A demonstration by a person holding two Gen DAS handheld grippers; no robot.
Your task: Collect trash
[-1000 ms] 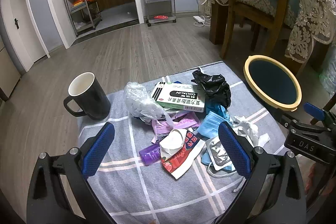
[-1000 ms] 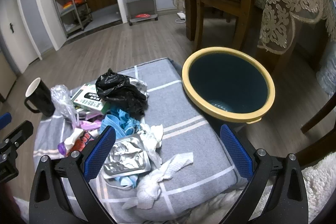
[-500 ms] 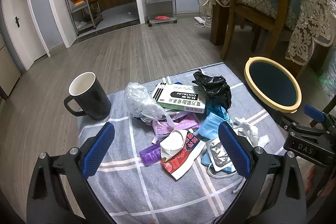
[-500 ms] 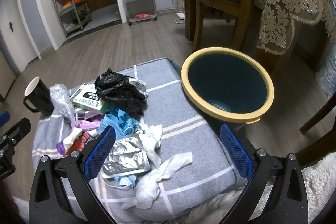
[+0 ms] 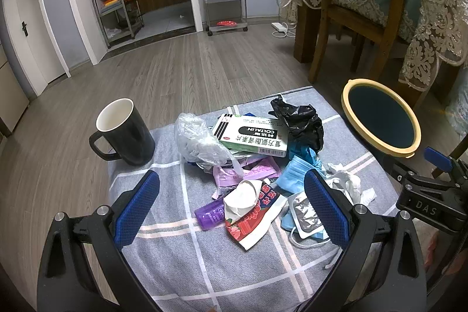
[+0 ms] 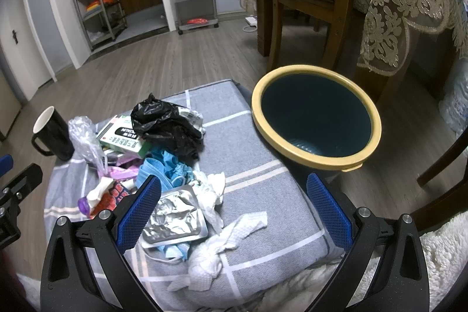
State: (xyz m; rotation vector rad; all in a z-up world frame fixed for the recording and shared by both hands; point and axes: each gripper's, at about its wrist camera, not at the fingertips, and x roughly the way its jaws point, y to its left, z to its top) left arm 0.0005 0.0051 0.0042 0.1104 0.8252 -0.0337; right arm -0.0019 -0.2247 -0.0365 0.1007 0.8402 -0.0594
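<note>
Grey checked cloth (image 6: 257, 174) covers a low cushion on the wood floor, and all the trash lies on it. We see both grippers hovering at the near edge, fingers spread wide, holding nothing.

Right view, near to far. The right gripper (image 6: 232, 214) has a twisted white tissue (image 6: 222, 241) directly beneath its gap, at 6 o'clock of the frame; the tissue's long axis runs from 7 toward 1 o'clock, roughly along the fingers. A crumpled foil blister (image 6: 172, 218) touches the inner face of the left finger, at 9 o'clock from the gap. Beyond it lie a blue mask (image 6: 165, 165), then a black bag (image 6: 166, 127) at 11 o'clock. The bin (image 6: 362, 104) stands off the cushion's right edge at 1 o'clock, mouth open.

Left view, near to far. The left gripper (image 5: 231, 208) frames a red wrapper (image 5: 254, 217) and a purple bottle (image 5: 209, 214), both between its fingers. Farther out are a clear bag (image 5: 196, 141) and a box (image 5: 253, 135) at 12 o'clock. A mug (image 5: 124, 132) stands apart at 10 o'clock.

We judge the right gripper nearer both tissue and bin, so it suits the first pick.
</note>
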